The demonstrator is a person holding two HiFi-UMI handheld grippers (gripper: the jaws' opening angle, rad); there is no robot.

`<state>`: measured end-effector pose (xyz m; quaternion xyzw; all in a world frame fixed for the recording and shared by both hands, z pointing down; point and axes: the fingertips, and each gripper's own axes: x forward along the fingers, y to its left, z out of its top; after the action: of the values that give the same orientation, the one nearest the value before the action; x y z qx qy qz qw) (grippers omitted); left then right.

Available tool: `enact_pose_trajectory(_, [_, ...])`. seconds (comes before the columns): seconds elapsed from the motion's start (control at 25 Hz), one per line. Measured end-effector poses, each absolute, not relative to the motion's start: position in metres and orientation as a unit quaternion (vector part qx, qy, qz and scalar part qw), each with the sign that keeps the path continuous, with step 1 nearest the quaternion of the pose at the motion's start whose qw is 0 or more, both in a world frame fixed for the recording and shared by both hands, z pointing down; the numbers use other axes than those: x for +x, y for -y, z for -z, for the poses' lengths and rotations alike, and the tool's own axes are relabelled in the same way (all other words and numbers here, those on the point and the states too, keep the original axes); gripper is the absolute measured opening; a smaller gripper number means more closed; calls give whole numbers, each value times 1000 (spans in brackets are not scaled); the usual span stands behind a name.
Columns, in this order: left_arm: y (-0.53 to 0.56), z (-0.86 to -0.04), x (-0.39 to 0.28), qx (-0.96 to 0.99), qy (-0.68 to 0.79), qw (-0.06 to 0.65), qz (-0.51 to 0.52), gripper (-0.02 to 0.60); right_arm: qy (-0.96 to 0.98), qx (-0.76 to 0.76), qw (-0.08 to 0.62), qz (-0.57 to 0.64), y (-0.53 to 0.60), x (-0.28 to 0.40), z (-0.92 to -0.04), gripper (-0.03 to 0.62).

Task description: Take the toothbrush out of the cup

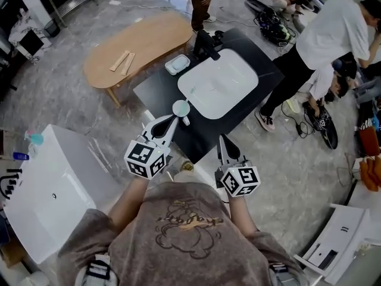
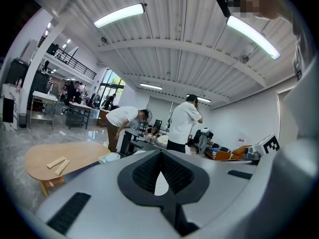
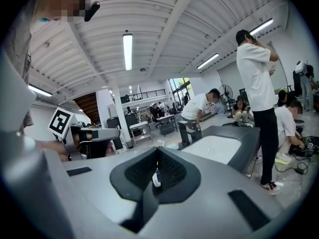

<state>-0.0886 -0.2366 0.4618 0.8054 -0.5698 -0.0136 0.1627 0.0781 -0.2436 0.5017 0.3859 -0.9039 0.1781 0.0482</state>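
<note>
A pale round cup (image 1: 181, 108) stands on the near left corner of the black counter (image 1: 156, 89). I cannot make out a toothbrush in it. My left gripper (image 1: 173, 120) is shut and empty, its tips just short of the cup. In the left gripper view, the left gripper (image 2: 160, 154) shows its jaws closed, with a pale shape in the small gap under the tips. My right gripper (image 1: 222, 139) hangs off the counter's near edge, to the right of the cup and apart from it. Seen from the right gripper view, the right gripper (image 3: 158, 150) is shut and holds nothing.
A white sink basin (image 1: 218, 82) sits in the counter with a black tap (image 1: 205, 44) and a small dish (image 1: 177, 64) behind it. A wooden table (image 1: 140, 42) stands at the back left, a white tub (image 1: 53, 189) at my left. People (image 1: 324, 40) stand to the right.
</note>
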Motion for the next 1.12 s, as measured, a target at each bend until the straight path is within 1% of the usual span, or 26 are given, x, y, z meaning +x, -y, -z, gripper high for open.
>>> enact_pose_trajectory(0.4, [282,-456,-83,789,593,160,13,20,917,355,44,-175,304,81,-497,3])
enact_pose_trajectory(1.12, [318,-443,-102,817,558,148,16,20,905,387,18,-176,337,59,-488,4])
